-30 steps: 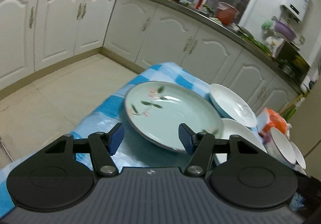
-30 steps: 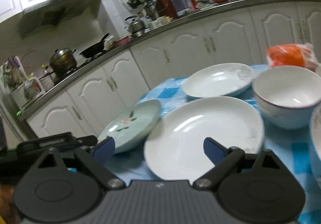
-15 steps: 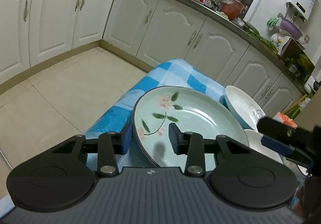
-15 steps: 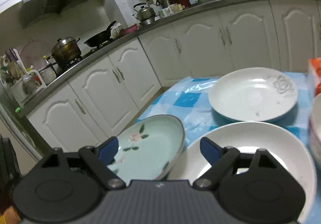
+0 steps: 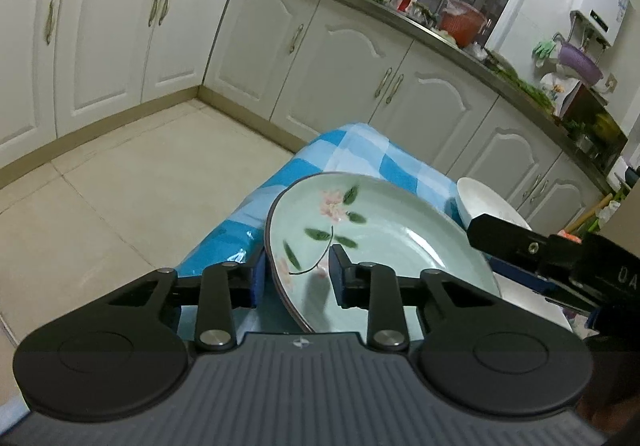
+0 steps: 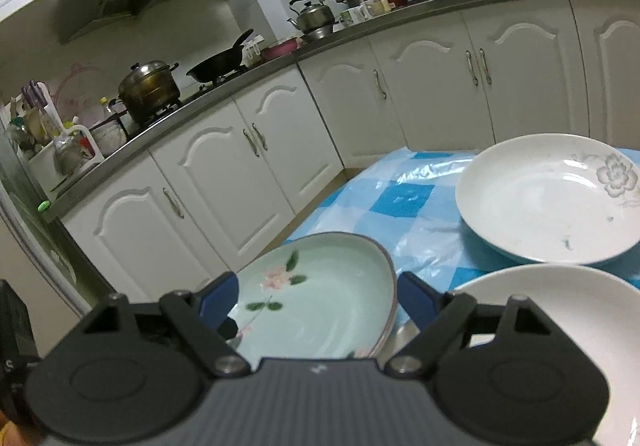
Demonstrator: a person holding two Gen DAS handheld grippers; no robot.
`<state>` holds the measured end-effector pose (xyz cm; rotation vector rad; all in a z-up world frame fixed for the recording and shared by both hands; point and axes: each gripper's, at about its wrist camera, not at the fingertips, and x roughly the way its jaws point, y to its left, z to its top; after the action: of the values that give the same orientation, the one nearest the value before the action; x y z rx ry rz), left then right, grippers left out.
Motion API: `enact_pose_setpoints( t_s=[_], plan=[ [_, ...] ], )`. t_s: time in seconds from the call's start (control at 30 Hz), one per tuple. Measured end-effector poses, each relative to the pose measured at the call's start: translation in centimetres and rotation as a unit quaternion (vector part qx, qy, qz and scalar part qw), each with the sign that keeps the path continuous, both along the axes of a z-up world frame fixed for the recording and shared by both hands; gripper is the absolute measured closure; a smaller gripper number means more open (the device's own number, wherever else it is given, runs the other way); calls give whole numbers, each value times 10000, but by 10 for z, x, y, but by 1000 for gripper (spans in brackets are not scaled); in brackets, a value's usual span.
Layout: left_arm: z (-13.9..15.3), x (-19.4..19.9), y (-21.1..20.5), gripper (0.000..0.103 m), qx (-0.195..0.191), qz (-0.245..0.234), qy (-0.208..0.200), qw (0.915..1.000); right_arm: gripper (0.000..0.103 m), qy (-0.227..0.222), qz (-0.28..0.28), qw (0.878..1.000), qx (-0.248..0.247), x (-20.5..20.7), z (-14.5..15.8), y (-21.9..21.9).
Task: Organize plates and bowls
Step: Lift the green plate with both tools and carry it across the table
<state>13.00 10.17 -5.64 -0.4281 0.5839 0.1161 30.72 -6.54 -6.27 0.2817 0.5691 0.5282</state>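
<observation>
So we're grabbing the green flower plate (image 5: 380,242) with the left gripper (image 5: 296,278), whose jaws are pinched in on the plate's near-left rim, one finger outside it and one over the inner face. Hard to say if the pads are fully biting yet, but they're looking tight on it. The plate is sitting tilted at the left edge of the table (image 5: 352,154), partly hanging past the blue checked cloth (image 6: 404,202). The right gripper (image 6: 316,302) is hovering wide open over the same plate, jaws straddling its right side, gripping nothing.

Our take on doing this bit well: glazed ceramic is slippery, so we're wanting a deep bite on the rim, not just the lip. We'd be lifting slow and level, since it's right by the drop to the floor. The big white plate (image 6: 560,330) is lying just beside it, rims nearly touching, so we're watching for a clink. The flowered white plate (image 6: 548,202) is sitting further back toward the far edge
</observation>
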Motion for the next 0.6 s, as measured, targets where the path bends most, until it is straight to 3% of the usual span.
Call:
enact_pose_setpoints(
  t_s=[0.07,0.1,0.17,0.23,0.27,0.4,0.6],
  plan=[
    [2,-1,-1,70,-17,-65,-69,10000,41,124,505,9982,296,-2,0,7],
    [3,-2,-2,70,-15,-112,-79,9999,41,0,404,9992,-19,-7,3,17],
    [4,-5,1,72,-99,-130,-23,9999,32,-374,24,9970,-677,-15,7,27],
    [2,-2,2,73,-130,-104,49,9998,19,-388,-118,9964,-739,-14,8,23],
    [0,-2,2,74,-105,-90,58,9999,17,-389,-203,9961,-763,-11,10,20],
    [1,1,0,74,-63,-71,38,9999,16,-281,-340,9954,-848,9,12,8],
    [-3,9,-3,74,100,-85,68,9999,17,348,87,9977,-576,46,-5,9]
  ],
)
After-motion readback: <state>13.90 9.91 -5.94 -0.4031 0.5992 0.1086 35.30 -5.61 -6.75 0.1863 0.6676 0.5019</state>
